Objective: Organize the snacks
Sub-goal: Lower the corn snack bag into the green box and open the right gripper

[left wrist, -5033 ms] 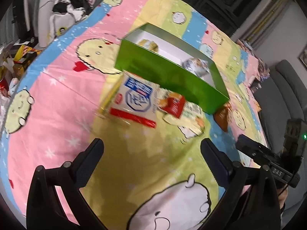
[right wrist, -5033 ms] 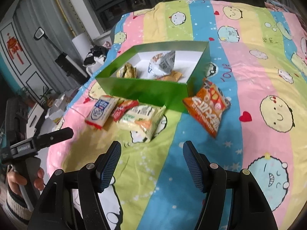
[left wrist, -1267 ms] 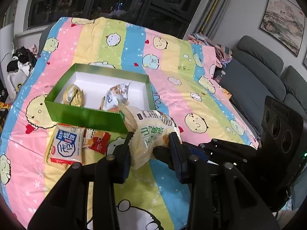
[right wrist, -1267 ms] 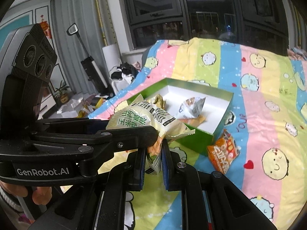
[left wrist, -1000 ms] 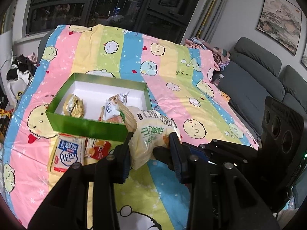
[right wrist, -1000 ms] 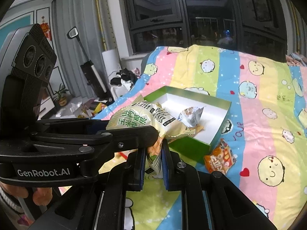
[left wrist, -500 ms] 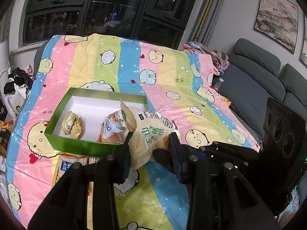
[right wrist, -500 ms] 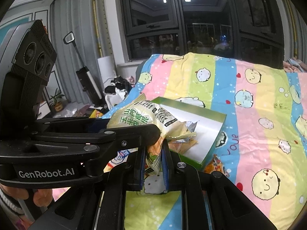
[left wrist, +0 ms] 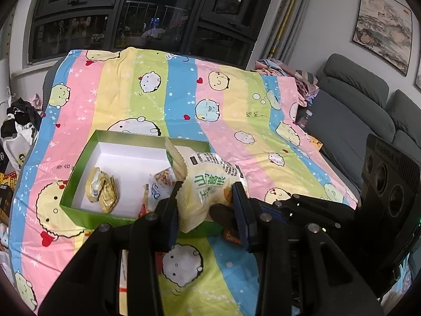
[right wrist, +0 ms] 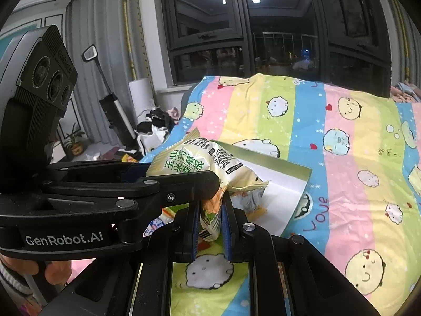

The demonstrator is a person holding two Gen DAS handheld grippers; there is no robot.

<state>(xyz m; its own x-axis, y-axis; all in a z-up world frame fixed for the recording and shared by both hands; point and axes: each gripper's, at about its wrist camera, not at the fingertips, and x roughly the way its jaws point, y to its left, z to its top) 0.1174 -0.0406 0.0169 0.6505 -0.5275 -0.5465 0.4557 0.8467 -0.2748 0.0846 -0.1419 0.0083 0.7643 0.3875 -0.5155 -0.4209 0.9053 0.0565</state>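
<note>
A: Above the near edge of the box (left wrist: pixel 79 181), at six o'clock, what's up?
B: Left gripper (left wrist: pixel 208 205) pinches the pale bag (left wrist: pixel 208 184) narrowly; right gripper (right wrist: pixel 210 220), jaws nearly together, clamps its lower edge.
A: And inside the box?
B: Gold packets (left wrist: pixel 104 191) at nine o'clock, a white packet (left wrist: pixel 158 187) beside them.

My two tongs hold the snack bag (left wrist: pixel 208 184) above the near edge of the box (left wrist: pixel 79 187), which sits on the bed (left wrist: pixel 236 105); wrapped snacks (left wrist: pixel 102 189) lie inside it.
</note>
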